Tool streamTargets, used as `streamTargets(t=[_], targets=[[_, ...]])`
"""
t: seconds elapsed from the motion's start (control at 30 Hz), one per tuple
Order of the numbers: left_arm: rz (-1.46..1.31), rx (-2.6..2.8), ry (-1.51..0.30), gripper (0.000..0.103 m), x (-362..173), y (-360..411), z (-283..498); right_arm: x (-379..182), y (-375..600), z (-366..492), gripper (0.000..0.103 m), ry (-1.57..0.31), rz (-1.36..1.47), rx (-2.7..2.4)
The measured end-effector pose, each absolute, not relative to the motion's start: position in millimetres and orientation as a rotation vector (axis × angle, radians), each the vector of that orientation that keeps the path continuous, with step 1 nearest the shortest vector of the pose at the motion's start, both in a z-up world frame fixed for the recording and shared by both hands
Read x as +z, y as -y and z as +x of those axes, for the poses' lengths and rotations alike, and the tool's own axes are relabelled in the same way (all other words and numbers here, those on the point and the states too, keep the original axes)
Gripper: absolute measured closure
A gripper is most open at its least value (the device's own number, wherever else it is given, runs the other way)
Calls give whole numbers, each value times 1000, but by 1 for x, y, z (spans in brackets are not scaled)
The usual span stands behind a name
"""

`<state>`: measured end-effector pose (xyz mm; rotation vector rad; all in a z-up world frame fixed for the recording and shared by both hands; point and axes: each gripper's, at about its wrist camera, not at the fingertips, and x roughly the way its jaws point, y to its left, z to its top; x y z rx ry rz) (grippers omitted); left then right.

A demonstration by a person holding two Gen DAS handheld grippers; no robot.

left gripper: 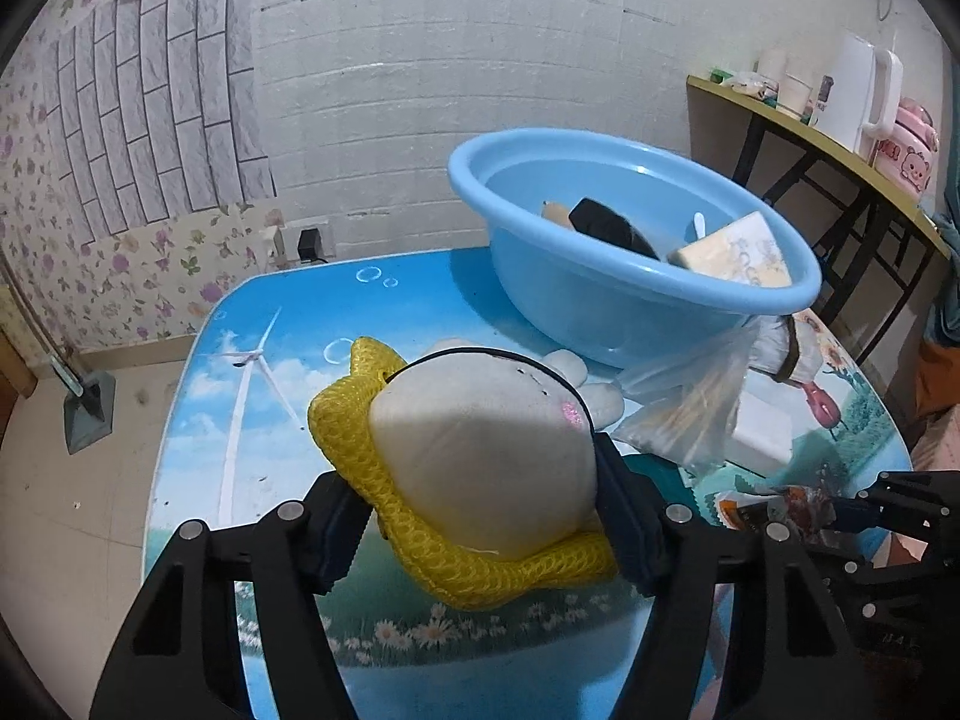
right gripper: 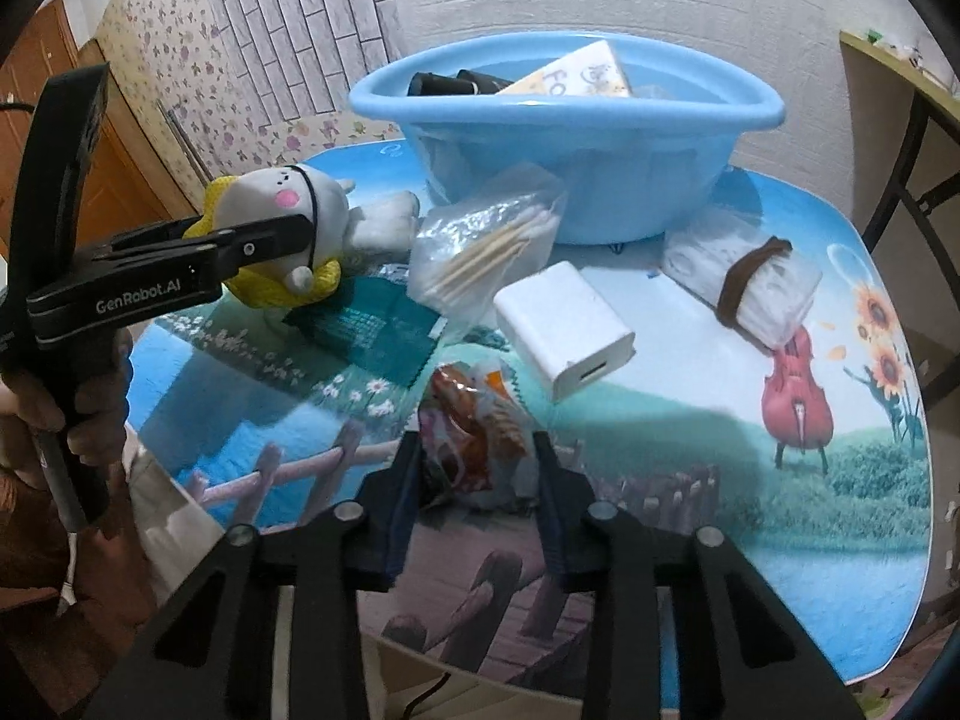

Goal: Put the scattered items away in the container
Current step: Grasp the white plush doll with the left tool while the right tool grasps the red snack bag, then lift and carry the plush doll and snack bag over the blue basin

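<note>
The left gripper clamps a white plush toy in yellow mesh; the right gripper pinches a crinkled orange snack packet, its print unreadable.

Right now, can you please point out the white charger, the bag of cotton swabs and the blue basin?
white charger [right gripper: 561, 327]: right wrist view, on its top face.
bag of cotton swabs [right gripper: 486, 246]: right wrist view, on the swabs inside.
blue basin [right gripper: 576, 174]: right wrist view, on its outer wall.
</note>
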<state>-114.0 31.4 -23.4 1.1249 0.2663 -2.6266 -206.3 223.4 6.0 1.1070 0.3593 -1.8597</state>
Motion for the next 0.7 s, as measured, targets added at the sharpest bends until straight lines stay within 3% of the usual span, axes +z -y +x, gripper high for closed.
streamTargets(t=[0.7], targets=[[1001,-2630,-260,36,23,-41,-76,52,-252,-199,75,-236,941,-1923]])
